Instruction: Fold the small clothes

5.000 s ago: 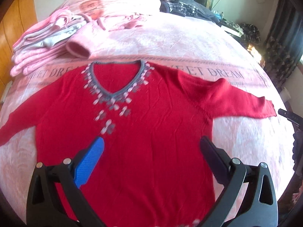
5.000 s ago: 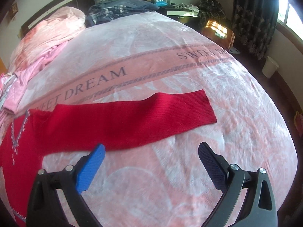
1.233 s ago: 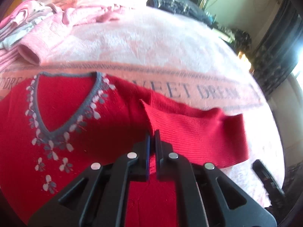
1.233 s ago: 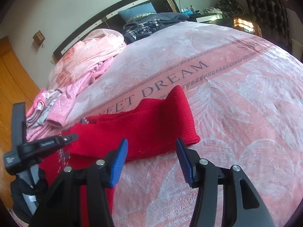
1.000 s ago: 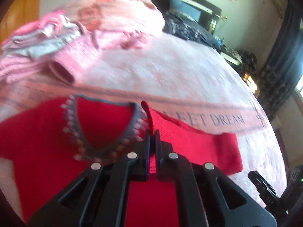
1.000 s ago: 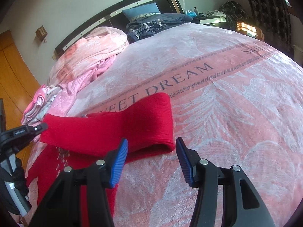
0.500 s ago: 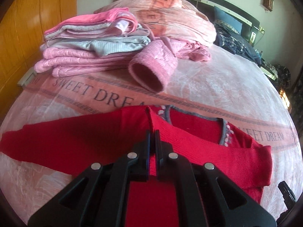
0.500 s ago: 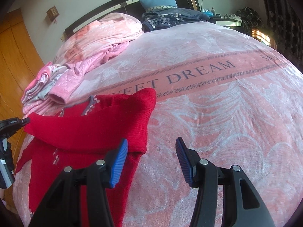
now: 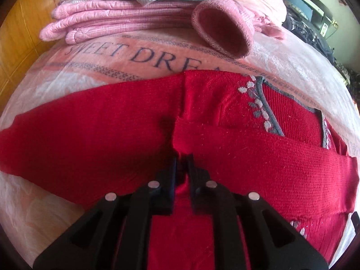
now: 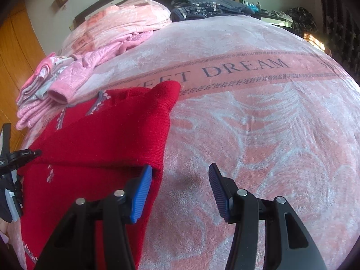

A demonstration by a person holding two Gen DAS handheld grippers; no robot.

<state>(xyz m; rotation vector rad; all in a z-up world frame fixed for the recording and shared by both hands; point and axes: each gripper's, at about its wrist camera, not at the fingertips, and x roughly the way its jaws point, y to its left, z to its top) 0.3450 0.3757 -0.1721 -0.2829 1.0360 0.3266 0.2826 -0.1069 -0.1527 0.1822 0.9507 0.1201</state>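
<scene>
Red knit, a sweater (image 9: 247, 157) with a grey V-neck, lies face up on the pink bedspread (image 10: 258, 123), and one sleeve (image 9: 258, 144) has been drawn across its chest. The left gripper (image 9: 181, 168) has its fingers clamped on that sleeve's cuff, which sits just ahead of the fingertips; from there the sleeve runs away to the fingers' right, crossing below the neckline. The other sleeve (image 9: 78, 135) lies flat and stretches out to the fingers' left, so its long axis is sideways to the left gripper.

Seen from the right wrist, the right gripper (image 10: 180, 186) has its fingers spread apart and holding nothing. The folded side edge of the sweater (image 10: 162, 135) is just beside its left finger, while bare bedspread lies ahead between the fingers.

Judging by this, the spread sleeve is the next piece to fold in, and the left gripper is the nearer one.

Beyond the sweater, a stack of folded pink clothes (image 9: 126, 15) rests on the bed.
</scene>
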